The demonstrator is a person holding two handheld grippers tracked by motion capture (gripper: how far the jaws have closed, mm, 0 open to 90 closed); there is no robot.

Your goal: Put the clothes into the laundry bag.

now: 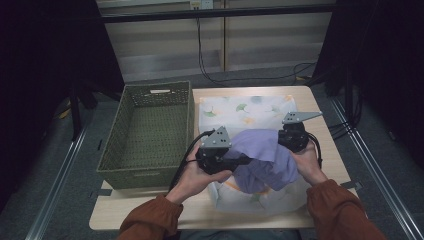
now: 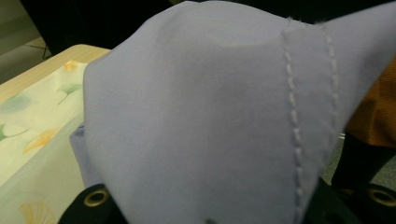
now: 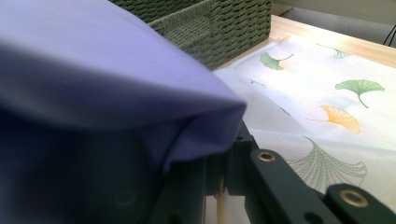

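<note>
A lavender cloth (image 1: 265,160) hangs bunched between my two grippers, above a white cloth printed with ginkgo leaves (image 1: 250,110) that is spread on the table. My left gripper (image 1: 240,160) grips the cloth's left side, and its jaws are shut on the fabric. In the left gripper view the stitched lavender cloth (image 2: 210,116) drapes over the jaws and hides their tips. My right gripper (image 1: 282,142) holds the cloth's right side, shut on it. In the right gripper view the lavender cloth (image 3: 93,70) folds over the dark jaws above the printed cloth (image 3: 336,107).
A green woven basket (image 1: 150,175) stands empty at the left of the wooden table (image 1: 150,210), close to the printed cloth; its wall (image 3: 224,28) shows beyond the right gripper. Cables trail on the floor behind the table. Orange sleeves come in from the bottom.
</note>
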